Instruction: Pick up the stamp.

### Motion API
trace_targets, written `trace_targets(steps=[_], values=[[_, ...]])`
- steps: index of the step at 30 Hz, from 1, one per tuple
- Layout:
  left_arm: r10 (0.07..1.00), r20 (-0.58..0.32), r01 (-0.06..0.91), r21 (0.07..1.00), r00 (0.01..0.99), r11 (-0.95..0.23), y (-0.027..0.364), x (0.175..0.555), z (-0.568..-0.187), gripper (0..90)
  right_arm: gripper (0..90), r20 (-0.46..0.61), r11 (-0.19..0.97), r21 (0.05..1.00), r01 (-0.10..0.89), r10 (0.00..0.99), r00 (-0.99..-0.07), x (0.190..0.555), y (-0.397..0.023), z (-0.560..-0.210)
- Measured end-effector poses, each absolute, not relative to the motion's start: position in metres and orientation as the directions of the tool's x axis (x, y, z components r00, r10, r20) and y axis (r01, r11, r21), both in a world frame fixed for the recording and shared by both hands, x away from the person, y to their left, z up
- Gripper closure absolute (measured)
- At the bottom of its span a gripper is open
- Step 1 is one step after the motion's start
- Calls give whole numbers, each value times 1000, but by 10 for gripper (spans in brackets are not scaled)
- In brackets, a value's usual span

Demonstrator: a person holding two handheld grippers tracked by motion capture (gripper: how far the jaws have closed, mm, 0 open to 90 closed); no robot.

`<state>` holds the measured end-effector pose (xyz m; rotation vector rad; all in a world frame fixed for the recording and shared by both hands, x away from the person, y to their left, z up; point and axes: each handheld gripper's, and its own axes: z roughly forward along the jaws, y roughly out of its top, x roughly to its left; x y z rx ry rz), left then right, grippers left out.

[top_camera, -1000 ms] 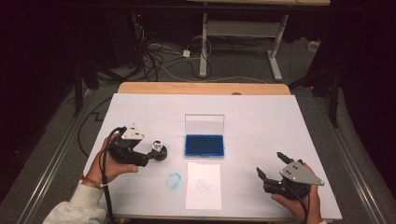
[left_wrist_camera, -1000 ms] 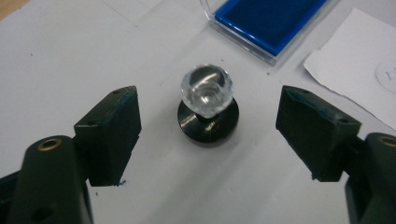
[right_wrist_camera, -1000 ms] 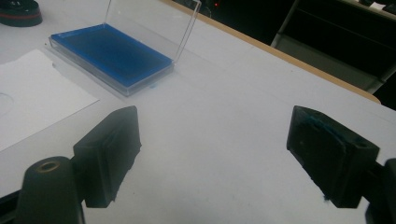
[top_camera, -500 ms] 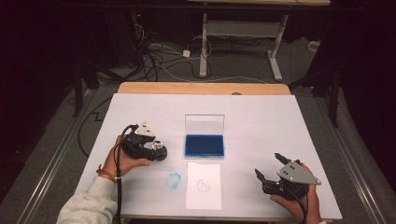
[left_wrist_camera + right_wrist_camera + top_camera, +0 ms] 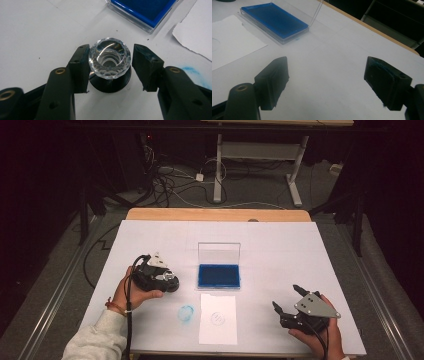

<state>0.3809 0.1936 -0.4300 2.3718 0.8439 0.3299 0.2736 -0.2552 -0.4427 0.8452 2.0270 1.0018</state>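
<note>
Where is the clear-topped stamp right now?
In the high view the stamp stands on the table's left side, left of the blue ink pad. It sits between the jaws of the left gripper, which have just been closing around it.

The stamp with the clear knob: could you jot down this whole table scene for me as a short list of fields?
Stamp: clear faceted knob on a black base, upright on the white table
Left gripper: jaws either side of the stamp, just been closing; one pad touches, a gap shows at the other
Right gripper: open, nothing between its jaws
Ink pad: blue, in an open clear case
Paper: bears a faint round print
Table mark: blue ring smudge beside the paper
</note>
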Motion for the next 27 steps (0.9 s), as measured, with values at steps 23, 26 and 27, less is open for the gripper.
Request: trace_targets(steps=[23,26,27], values=[[640,73,464,627,765,-626,190,381,-434,545,208,-301,483,843,235,788,-537,276,-255,-443],[637,78,459,627,767,-629,189,380,-434,546,208,-291,475,846,241,792,-537,275,-257,-444],[639,76,459,631,765,-625,190,380,-434,546,208,-290,473,848,241,793,-536,275,-259,-443]])
